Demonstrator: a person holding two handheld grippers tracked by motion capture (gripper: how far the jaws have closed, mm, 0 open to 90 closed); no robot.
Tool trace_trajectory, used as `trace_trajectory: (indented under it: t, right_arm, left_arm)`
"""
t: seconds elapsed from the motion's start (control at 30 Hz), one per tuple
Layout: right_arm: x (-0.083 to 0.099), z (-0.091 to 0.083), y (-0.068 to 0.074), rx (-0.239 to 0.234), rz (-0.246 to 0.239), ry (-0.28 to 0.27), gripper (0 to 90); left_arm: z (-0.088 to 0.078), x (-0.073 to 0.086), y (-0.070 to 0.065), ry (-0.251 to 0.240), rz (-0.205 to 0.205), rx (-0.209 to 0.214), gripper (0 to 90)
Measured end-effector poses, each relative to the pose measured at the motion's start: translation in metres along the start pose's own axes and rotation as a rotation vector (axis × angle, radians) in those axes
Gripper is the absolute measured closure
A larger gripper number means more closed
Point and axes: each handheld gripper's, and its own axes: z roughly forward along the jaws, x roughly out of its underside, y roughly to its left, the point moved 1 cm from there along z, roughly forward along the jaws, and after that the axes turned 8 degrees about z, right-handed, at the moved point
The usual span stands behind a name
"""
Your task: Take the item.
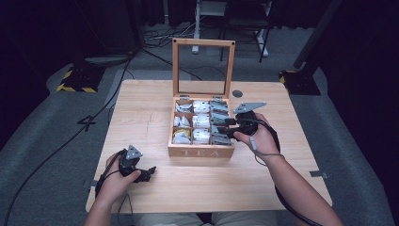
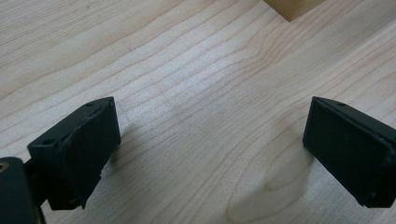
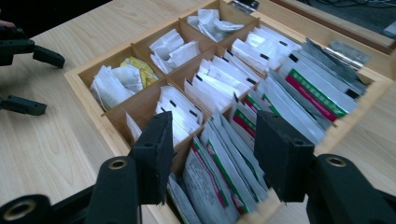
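A wooden tea box [image 1: 201, 151] stands mid-table with its glass lid [image 1: 203, 66] upright. Its compartments hold several white paper tea bags [image 3: 170, 44] and green-and-red striped sachets [image 3: 219, 172]. My right gripper [image 1: 223, 129] hovers over the box's near right compartment. Its jaws [image 3: 212, 154] are open and straddle the striped sachets without pressing on them. My left gripper [image 1: 149, 173] rests low over the bare tabletop at the front left, apart from the box. It is open [image 2: 210, 149] with nothing between its jaws. In the right gripper view the left gripper [image 3: 39, 81] lies beyond the box's left side.
The light wooden table [image 1: 141, 108] has bare room left of the box and along the front edge. A round cable grommet [image 1: 237, 93] sits behind the box. A corner of the box [image 2: 292, 7] shows ahead of the left jaws. Cables and stands lie on the floor behind.
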Motion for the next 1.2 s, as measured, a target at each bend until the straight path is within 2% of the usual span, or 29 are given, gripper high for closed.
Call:
trace_trajectory:
  t: [0.2,0.47,0.57,0.87,1.03,1.2]
  right_arm:
    - [-0.01,0.013,0.011,-0.012,-0.029,0.019,48.6]
    - [-0.017,0.025,0.016,-0.023,-0.033,0.035,51.2]
    - [-0.017,0.031,0.02,-0.035,-0.007,0.088,60.2]
    - [-0.014,0.05,0.03,-0.058,-0.027,0.155,61.6]
    - [-0.008,0.064,0.034,-0.093,-0.017,0.223,62.9]
    - [-0.006,0.072,0.036,-0.075,-0.024,0.256,68.7]
  left_arm:
    - [0.0,0.0,0.0,0.0,0.0,-0.001,4.3]
    - [0.001,-0.001,0.0,0.0,-0.003,-0.001,3.6]
    - [0.001,-0.001,0.0,0.002,-0.003,0.001,3.1]
    - [0.002,-0.002,0.0,0.006,-0.002,0.0,2.4]
    - [0.002,-0.002,0.001,0.006,-0.001,-0.001,2.4]
    - [0.002,-0.002,0.001,0.006,-0.001,0.0,2.4]
